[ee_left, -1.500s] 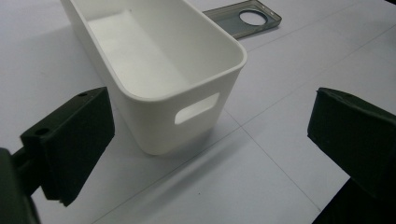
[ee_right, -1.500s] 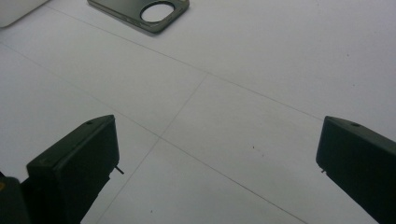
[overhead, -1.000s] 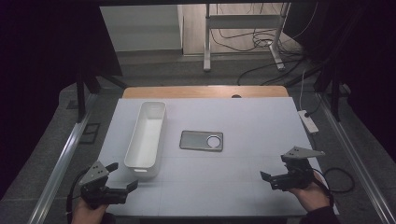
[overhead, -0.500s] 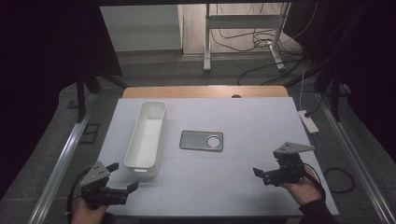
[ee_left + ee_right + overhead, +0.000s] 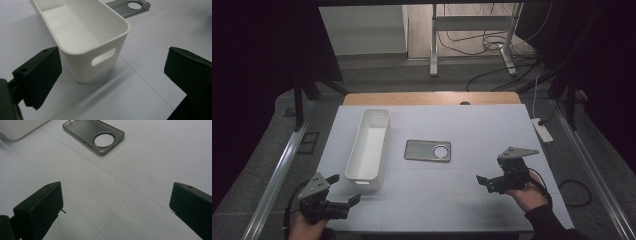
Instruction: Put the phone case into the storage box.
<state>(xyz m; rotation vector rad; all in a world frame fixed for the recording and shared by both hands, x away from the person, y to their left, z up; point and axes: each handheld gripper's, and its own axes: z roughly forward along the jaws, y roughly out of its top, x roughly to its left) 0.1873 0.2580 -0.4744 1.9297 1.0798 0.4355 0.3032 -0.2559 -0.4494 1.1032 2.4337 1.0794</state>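
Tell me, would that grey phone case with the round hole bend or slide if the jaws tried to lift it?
The phone case looks thin and hollow, so it is probably light and somewhat bendy. It lies flat on the smooth table, so a push would likely slide it, and its low walls leave little to grip.

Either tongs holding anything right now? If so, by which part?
Nothing held. Left tongs are open near the white bin's handle end; right tongs are open over bare table, short of the phone case.
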